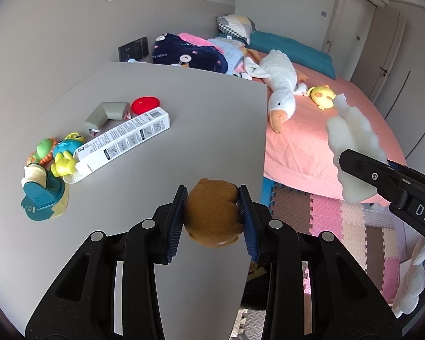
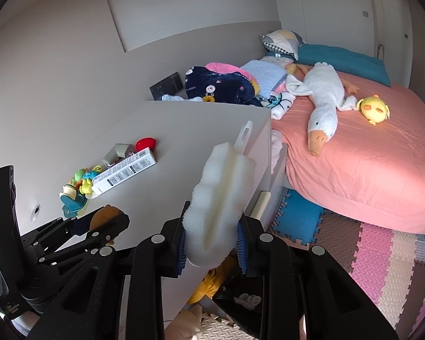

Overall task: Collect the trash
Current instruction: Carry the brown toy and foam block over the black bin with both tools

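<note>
Black arms of the left hand-held gripper point(image 1: 212, 212) are filling the bottom of its own view, and its blue pads are pinching a small brown plush-like lump point(image 1: 212, 212) from both sides, just above the near edge of the grey table point(image 1: 184, 113). Over in the right-wrist view the right hand-held gripper point(image 2: 211, 240) is clamping the lower end of a white sponge brush point(image 2: 221, 195), whose foam head and pale handle are sticking up toward the centre of the frame.

Both grippers are loaded, so I judge this to be the carrying step — two picked-up pieces on their way to wherever the rubbish goes. At the bottom centre of the right-wrist view, below the table edge, a dark container point(image 2: 240, 297) seems to be sitting on the floor with scraps in it; whether it is the bin I cannot tell for sure. The next move would call for bringing each load over a bin and letting go.

More clutter is waiting at the left of the table: a white printed carton point(image 1: 121, 138), a grey foam corner piece point(image 1: 104, 113), a red oval thing point(image 1: 145, 104) and some bright plastic toys point(image 1: 59, 155) — all well apart from both grippers.
</note>
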Action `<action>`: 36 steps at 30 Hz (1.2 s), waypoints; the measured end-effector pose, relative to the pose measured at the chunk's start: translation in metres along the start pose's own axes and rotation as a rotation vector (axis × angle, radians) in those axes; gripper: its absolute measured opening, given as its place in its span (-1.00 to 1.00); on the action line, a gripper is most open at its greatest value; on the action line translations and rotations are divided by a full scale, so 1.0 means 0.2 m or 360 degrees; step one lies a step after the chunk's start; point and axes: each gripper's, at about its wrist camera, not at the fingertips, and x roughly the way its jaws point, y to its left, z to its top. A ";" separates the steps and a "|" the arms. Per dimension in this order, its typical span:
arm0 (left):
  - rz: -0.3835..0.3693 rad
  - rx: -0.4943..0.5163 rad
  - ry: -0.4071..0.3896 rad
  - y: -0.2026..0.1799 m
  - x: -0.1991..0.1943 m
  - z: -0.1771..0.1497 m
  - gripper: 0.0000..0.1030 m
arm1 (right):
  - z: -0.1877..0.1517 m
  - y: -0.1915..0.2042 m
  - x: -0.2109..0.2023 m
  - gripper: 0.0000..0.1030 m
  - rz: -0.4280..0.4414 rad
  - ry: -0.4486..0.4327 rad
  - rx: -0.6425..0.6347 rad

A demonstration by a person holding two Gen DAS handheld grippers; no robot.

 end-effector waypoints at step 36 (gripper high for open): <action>-0.0253 0.0359 0.0152 -0.68 0.13 -0.08 -0.30 | -0.13 -0.62 -0.21 -0.43 -0.0302 -0.0026 0.0295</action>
